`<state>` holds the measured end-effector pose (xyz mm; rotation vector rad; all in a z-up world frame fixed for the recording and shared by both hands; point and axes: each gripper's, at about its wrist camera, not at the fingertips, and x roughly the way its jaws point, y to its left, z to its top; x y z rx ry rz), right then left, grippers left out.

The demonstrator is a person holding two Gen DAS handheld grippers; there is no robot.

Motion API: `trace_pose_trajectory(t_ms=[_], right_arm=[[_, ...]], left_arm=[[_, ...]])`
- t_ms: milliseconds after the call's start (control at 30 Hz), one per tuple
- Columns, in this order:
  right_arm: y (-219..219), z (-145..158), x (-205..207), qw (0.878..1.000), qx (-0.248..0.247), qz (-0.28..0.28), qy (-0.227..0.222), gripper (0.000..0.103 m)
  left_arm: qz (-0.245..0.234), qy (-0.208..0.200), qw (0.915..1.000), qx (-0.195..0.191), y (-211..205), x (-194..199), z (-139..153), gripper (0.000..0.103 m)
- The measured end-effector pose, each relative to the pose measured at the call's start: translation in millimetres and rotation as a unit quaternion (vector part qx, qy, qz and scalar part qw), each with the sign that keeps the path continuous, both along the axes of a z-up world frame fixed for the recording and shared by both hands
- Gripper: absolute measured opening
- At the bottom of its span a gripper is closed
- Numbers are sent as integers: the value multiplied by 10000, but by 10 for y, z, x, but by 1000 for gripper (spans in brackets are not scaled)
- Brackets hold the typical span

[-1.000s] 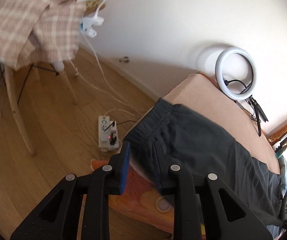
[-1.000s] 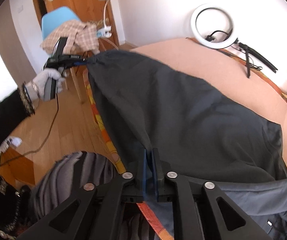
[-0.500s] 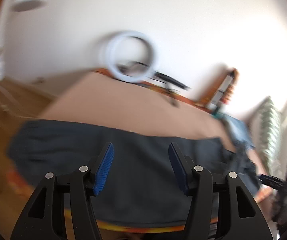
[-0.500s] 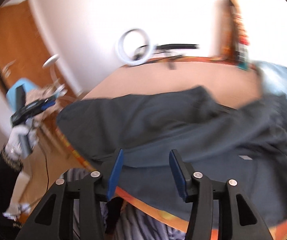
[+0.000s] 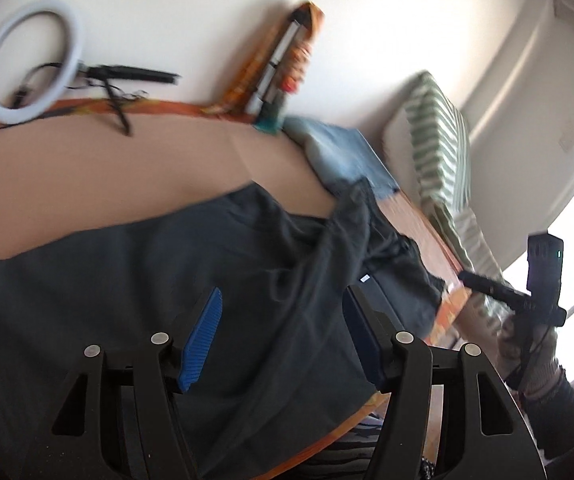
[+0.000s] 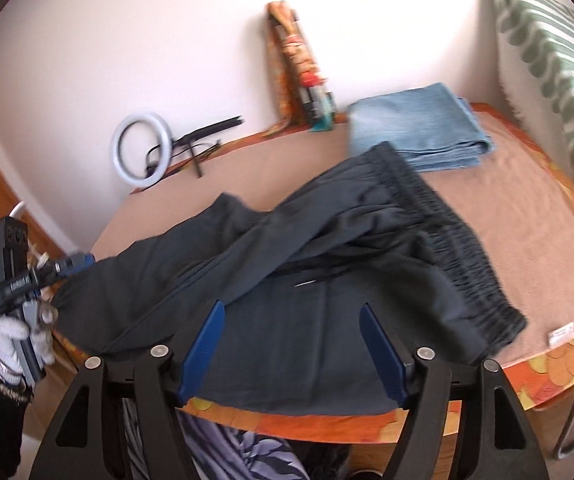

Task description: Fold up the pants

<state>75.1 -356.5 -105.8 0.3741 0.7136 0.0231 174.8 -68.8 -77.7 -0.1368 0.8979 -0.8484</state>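
Observation:
Dark grey pants (image 6: pixel 327 264) lie across the tan bed cover (image 6: pixel 507 208), elastic waistband at the right, legs running left over the bed edge. They also fill the lower left wrist view (image 5: pixel 127 300). My right gripper (image 6: pixel 291 312) is open and empty, just above the pants near the front edge. My left gripper (image 5: pixel 281 300) is open and empty above the leg part. The left gripper also shows at the left edge of the right wrist view (image 6: pixel 75 262), beside the leg end. The right gripper body shows in the left wrist view (image 5: pixel 527 300).
Folded blue jeans (image 6: pixel 415 128) lie at the back of the bed. A ring light (image 6: pixel 139 152) and a stack of books (image 6: pixel 299 80) stand against the wall. A green striped pillow (image 6: pixel 555 60) is at the right. The orange mattress edge (image 6: pixel 559 368) runs along the front.
Both grippers have let go of the pants and opened. The pants now lie on the bed. Both cameras have swung to face the bed and right wall.

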Motion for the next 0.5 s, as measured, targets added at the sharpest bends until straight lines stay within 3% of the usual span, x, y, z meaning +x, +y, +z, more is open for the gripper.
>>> trace_pose_trajectory(t_ms=[200, 500], right_arm=[[-305, 79, 265, 9991, 309, -252, 137, 82], [-535, 134, 1206, 9939, 597, -635, 678, 83]], left_arm=[[-582, 348, 9970, 382, -479, 74, -242, 62], [-1070, 521, 9874, 1048, -808, 53, -549, 62]])
